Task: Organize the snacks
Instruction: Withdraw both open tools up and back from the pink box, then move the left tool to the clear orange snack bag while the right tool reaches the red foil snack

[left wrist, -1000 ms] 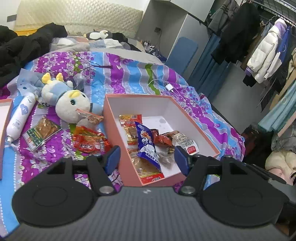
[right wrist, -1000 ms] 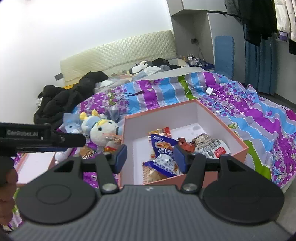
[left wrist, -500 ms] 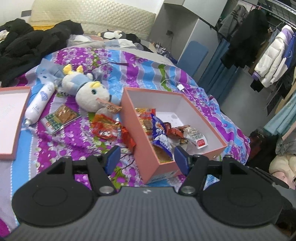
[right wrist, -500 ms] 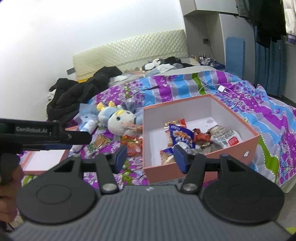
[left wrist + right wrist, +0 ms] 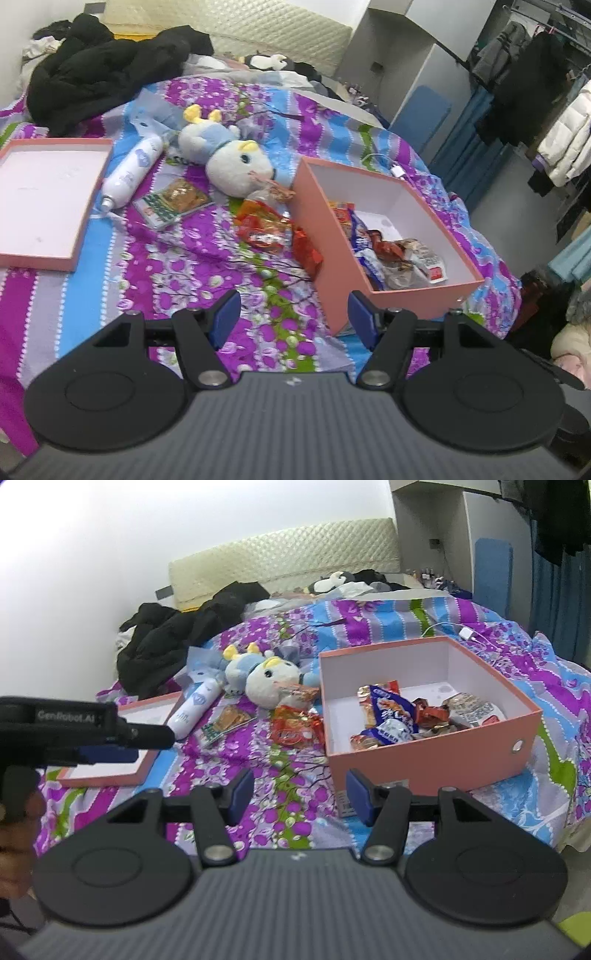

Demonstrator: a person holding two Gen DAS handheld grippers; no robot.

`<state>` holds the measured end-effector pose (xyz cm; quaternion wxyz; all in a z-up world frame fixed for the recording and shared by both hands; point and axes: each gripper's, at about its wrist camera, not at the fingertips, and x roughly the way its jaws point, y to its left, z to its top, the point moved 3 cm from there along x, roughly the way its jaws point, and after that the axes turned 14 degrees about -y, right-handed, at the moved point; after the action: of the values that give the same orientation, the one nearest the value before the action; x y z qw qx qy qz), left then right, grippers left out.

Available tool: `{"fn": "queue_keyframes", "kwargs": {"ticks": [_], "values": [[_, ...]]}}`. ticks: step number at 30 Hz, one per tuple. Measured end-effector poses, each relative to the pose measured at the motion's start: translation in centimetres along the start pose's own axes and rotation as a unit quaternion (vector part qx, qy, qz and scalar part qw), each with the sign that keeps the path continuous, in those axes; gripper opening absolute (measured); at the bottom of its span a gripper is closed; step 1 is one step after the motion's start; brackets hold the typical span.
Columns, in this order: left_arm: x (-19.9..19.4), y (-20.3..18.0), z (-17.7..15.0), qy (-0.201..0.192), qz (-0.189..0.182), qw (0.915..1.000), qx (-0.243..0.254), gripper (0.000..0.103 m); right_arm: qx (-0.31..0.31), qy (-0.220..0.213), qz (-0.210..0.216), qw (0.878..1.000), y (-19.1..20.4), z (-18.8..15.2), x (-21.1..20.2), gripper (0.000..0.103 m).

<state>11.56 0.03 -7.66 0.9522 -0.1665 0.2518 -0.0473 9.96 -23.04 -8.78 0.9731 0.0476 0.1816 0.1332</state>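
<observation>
A pink box (image 5: 325, 236) (image 5: 436, 753) sits open on the flowered bedspread with several snack packets inside, a blue one (image 5: 391, 709) among them. Outside its left wall lie red snack packets (image 5: 269, 229) (image 5: 295, 727) and a green-edged packet (image 5: 171, 201) (image 5: 221, 723). My left gripper (image 5: 293, 317) hangs open and empty over the bedspread, just in front of the box's near corner. My right gripper (image 5: 300, 794) is open and empty too, before the box's front wall. In the right wrist view the left gripper (image 5: 110, 734) shows side-on at the far left, held by a hand.
A plush toy (image 5: 236, 162) and a white bottle (image 5: 129, 173) lie behind the loose snacks. The pink box lid (image 5: 44, 199) rests upside down at the left. Black clothes (image 5: 103, 70) pile near the headboard. A white charger (image 5: 466, 632) and cable lie behind the box.
Both grippers have drawn back and to the left from over the box, so the box now sits further right and away. The lid and loose snacks have come into fuller view.
</observation>
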Motion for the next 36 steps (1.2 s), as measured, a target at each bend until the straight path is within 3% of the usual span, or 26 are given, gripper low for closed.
{"fn": "queue_keyframes", "kwargs": {"ticks": [11,21,25,29,36], "values": [[3.1,3.8,0.7,-0.004,0.025,0.9997,-0.003,0.07,-0.041,-0.001,0.01,0.999,2.2,-0.5,3.7,0.058],[11.8,9.9,-0.7,0.012,0.072,0.9973,0.006,0.073,-0.146,-0.013,0.019,0.989,6.5,-2.5,9.7,0.056],[15.9,12.0,-1.1,0.016,0.094,0.9954,0.014,0.075,-0.201,-0.011,0.01,0.98,8.2,-4.1,12.6,0.056],[19.2,13.2,-0.7,0.017,0.1,0.9941,0.038,0.08,-0.271,-0.011,-0.018,0.962,9.2,-5.5,16.2,0.054],[24.2,15.2,0.6,0.036,0.106,0.9899,0.087,0.086,-0.341,0.003,-0.065,0.938,9.3,-7.3,22.1,0.053]]}}
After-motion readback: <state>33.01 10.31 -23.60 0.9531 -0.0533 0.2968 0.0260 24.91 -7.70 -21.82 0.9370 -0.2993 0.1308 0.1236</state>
